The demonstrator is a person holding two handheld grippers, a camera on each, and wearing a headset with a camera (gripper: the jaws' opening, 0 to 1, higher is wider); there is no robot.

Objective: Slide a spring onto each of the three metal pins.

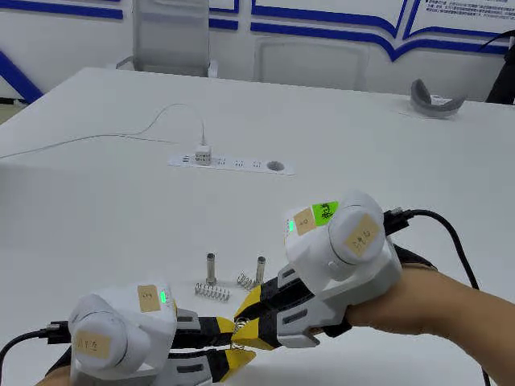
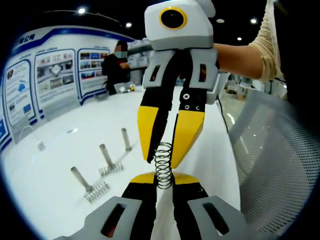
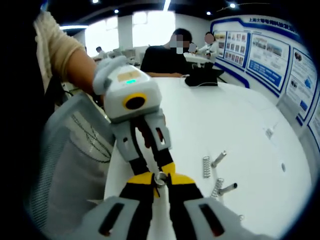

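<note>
Left tool (image 2: 162, 181) and right tool (image 3: 159, 181) both pinch the small steel coil spring (image 2: 162, 162), probably light and squashy: hold its ends gently

The right hand-held gripper (image 3: 160, 182) grips a spring (image 3: 160, 178), seen end-on, between its yellow jaw tips. The left hand-held gripper (image 3: 156, 172) meets that spring from above. This happens near the white surface's (image 3: 240, 120) left edge. Farther in are two metal pins (image 3: 218, 159), each beside a loose spring (image 3: 205, 166).
</note>
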